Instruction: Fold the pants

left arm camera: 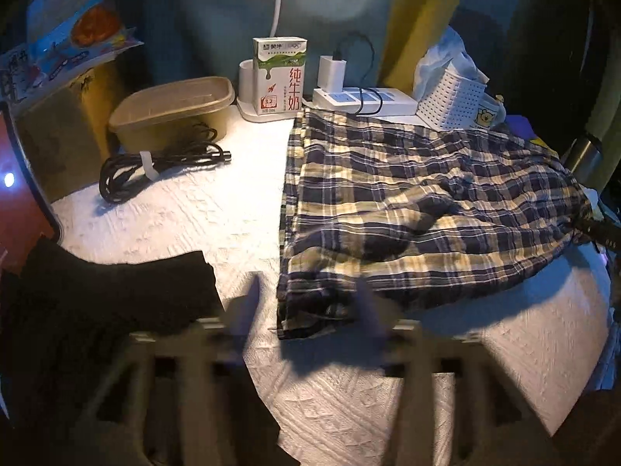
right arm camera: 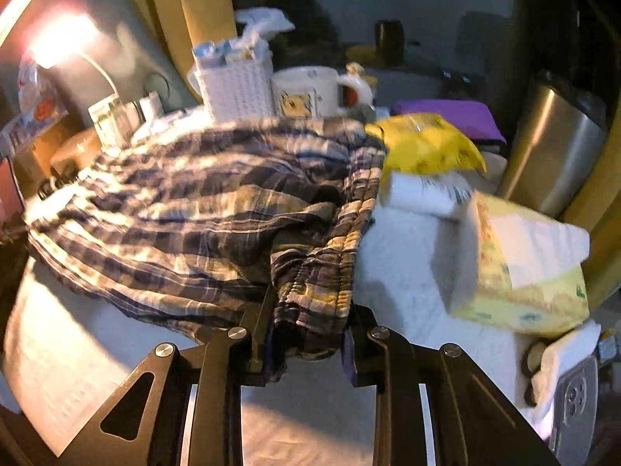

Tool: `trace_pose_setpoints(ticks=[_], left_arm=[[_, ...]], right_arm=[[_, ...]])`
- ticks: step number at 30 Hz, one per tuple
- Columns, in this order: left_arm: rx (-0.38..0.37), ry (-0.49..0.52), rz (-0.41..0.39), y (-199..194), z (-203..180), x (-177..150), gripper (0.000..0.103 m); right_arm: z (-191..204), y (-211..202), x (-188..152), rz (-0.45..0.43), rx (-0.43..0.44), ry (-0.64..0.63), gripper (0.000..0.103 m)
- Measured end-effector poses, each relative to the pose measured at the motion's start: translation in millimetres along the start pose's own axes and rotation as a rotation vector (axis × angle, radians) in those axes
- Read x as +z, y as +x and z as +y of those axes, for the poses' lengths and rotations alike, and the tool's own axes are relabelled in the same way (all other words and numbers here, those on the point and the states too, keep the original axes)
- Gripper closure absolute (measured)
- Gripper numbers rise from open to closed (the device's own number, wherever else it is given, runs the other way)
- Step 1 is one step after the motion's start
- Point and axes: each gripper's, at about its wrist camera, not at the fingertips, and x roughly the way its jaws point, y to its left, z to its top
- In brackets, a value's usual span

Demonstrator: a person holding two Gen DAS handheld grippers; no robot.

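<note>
The plaid pants point(left arm camera: 427, 202) lie crumpled on the white textured tabletop point(left arm camera: 194, 217), navy, cream and yellow check. In the left wrist view my left gripper point(left arm camera: 310, 306) is blurred, its fingers apart just above the pants' near hem corner, holding nothing. In the right wrist view the pants point(right arm camera: 186, 209) spread to the left, and the gathered elastic waistband point(right arm camera: 333, 256) runs down between the fingers of my right gripper point(right arm camera: 308, 334), which is shut on it.
A black garment point(left arm camera: 108, 303) lies at the front left. A coiled black cable point(left arm camera: 155, 167), lidded container point(left arm camera: 174, 112), milk carton point(left arm camera: 278, 73), power strip point(left arm camera: 365, 101) and white basket point(left arm camera: 450, 101) line the back. Tissue pack point(right arm camera: 520, 264), yellow bag point(right arm camera: 427, 147), mug point(right arm camera: 306, 93) and steel bin point(right arm camera: 555, 155) crowd the right.
</note>
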Motion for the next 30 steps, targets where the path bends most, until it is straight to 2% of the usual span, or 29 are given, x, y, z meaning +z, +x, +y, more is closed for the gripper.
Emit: trace_pose_setpoints(ticks=[4, 7, 8, 10, 12, 13, 18, 21, 22, 23, 25, 27, 30], left_arm=[[0.018, -0.017, 0.038, 3, 5, -9, 0.04], [0.002, -0.029, 0.029, -1, 10, -9, 0.04], [-0.004, -0.026, 0.017, -3, 9, -6, 0.04], [-0.027, -0.018, -0.016, -7, 9, 2, 0.04], [-0.066, -0.034, -0.039, -3, 11, 15, 0.04], [-0.082, -0.043, -0.035, 2, 13, 20, 0.04], [-0.126, -0.036, 0.012, 38, 10, 36, 0.04], [-0.112, -0.008, 0.031, 55, 6, 32, 0.041], [-0.114, 0.002, 0.038, 58, 4, 28, 0.043], [-0.108, 0.011, 0.049, 60, 3, 25, 0.051], [-0.059, 0.057, 0.049, 63, -1, 16, 0.056], [0.02, 0.114, 0.029, 61, -4, 10, 0.057], [0.083, 0.097, 0.036, 57, 2, 9, 0.056]], right_arm=[[1, 6, -10, 0.025, -0.02, -0.02, 0.077], [0, 8, -18, 0.016, -0.026, -0.008, 0.076], [1, 7, -20, 0.002, -0.029, 0.004, 0.074], [-3, 0, -23, -0.024, -0.022, 0.049, 0.062], [-9, -9, -21, -0.06, -0.028, 0.086, 0.023], [-13, -15, -20, -0.09, -0.027, 0.104, 0.02], [-33, -40, -3, -0.198, -0.058, 0.146, 0.02], [-49, -24, 10, -0.191, -0.034, 0.174, 0.02], [-55, -12, 15, -0.171, -0.009, 0.189, 0.021], [-59, -2, 20, -0.148, 0.0, 0.202, 0.021], [-62, 16, 30, -0.121, 0.006, 0.219, 0.021], [-59, 27, 40, -0.113, 0.024, 0.22, 0.025], [-47, 49, 52, -0.071, -0.041, 0.15, 0.031]])
